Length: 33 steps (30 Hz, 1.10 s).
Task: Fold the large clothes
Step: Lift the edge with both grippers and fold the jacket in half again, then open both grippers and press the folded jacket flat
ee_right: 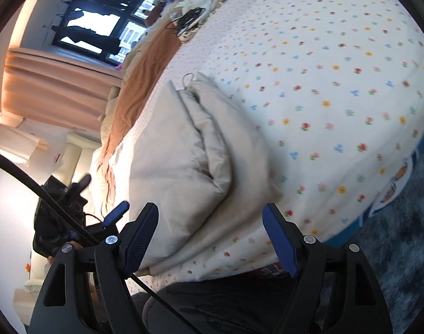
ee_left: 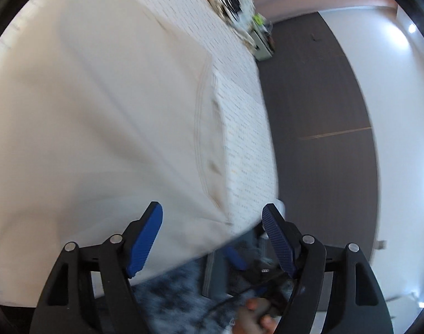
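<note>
Bed (ee_right: 337, 64): covered by a white sheet with small flowers; fills most of the right wrist view.
Garment (ee_right: 189, 153): pale beige, folded into a thick bundle, lying on the bed near its edge; in the left wrist view its cream cloth (ee_left: 100, 111) spreads wide, with a stitched hem.
Curtain (ee_right: 53, 83): peach, below a dark window.
Left gripper (ee_left: 212, 239): fingers apart, holding nothing, above the garment's edge.
Right gripper (ee_right: 210, 239): fingers apart, empty, just short of the bundle.

Both wrist cams look close over the bed (ee_right: 337, 83) (shared), facing opp. ways.
</note>
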### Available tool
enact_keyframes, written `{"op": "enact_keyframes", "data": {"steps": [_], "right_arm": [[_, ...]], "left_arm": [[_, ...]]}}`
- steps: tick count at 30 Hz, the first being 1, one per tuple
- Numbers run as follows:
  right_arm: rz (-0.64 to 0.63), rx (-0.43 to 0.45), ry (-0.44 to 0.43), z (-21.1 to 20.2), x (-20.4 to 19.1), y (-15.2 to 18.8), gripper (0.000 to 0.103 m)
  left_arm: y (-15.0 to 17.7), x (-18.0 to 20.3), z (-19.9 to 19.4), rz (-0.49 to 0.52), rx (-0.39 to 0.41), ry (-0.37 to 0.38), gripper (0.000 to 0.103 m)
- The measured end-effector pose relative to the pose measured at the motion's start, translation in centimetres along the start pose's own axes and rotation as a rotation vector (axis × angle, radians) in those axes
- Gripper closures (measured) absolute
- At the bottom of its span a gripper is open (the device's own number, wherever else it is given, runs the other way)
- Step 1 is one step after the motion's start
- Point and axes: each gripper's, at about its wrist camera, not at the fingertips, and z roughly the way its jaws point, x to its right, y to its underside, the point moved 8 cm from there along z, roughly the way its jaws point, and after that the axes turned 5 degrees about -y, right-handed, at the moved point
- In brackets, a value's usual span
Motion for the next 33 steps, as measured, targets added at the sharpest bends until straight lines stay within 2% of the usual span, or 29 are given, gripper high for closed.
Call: {"op": "enact_keyframes", "data": {"steps": [5,8,11,13,14,16,23,27,33], "right_arm": [[-0.016,-0.021,-0.009,2.9,0.1,-0.5,0.027],[-0.022,-0.017,-0.004,4.0,0.1,-1.2,0.029],[-0.028,-0.023,0.008,5.1,0.1,-1.8,0.05],[-0.021,-0.029,0.031,5.7,0.0,-2.0,0.074],[-0.032,-0.024,0.034,5.9,0.0,-2.5,0.081],[-0.063,-0.003,0.031,5.7,-1.0,-2.6,0.091],[-0.146,0.087,0.032,3.4,-3.1,-2.9,0.096],[-0.111,0.109,0.053,2.4,-1.1,-1.7,0.096],[-0.031,0.087,0.075,2.1,1.8,0.3,0.096]], "left_arm": [[-1.6,-3.8,-3.4,0.005,0.055,-0.153,0.028],[-1.0,-7.2,-6.2,0.003,0.082,-0.226,0.028],[-0.7,-9.8,-8.2,0.011,0.106,-0.307,0.028],[-0.5,-11.2,-8.7,0.008,0.115,-0.355,0.028],[-0.4,-11.9,-9.0,0.002,0.115,-0.369,0.028],[0.1,-12.9,-8.8,-0.01,0.106,-0.383,0.028],[2.0,-14.9,-7.2,-0.028,0.058,-0.357,0.028],[3.4,-14.6,-6.0,-0.028,0.017,-0.313,0.037],[4.5,-13.8,-5.1,-0.015,-0.01,-0.299,0.037]]}}
